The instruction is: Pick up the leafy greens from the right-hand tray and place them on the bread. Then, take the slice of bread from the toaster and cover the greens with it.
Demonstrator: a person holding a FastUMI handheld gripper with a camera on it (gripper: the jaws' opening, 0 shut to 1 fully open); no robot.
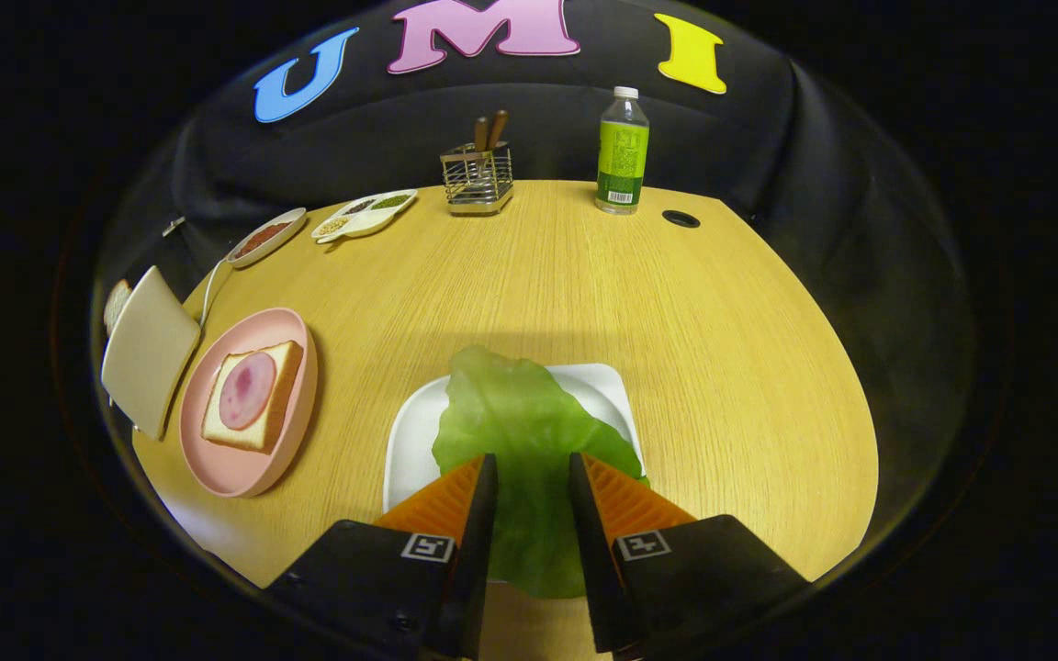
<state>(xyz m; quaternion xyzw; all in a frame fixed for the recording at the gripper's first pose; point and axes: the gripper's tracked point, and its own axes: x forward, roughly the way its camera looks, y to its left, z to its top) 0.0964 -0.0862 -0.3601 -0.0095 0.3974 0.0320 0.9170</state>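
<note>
A large green lettuce leaf (pixel 524 422) lies over the white tray (pixel 410 450) just ahead of me. Its near end runs back between my fingers and fills the gap. My gripper (pixel 532 462) is closed in on the leaf from both sides. Off to the left stands a pink plate (pixel 240 473) holding a bread slice (pixel 258 431) topped with a round of ham (pixel 247 389). Beyond the plate sits a cream toaster (pixel 148 349) with a bread slice (pixel 116 303) poking out behind it.
At the back of the wooden table (pixel 676 349) stand a wire utensil holder (pixel 477 179), a green-labelled bottle (pixel 622 151), a divided dish of grains (pixel 365 214) and a small oval dish (pixel 267 236). A cable hole (pixel 680 218) is near the bottle.
</note>
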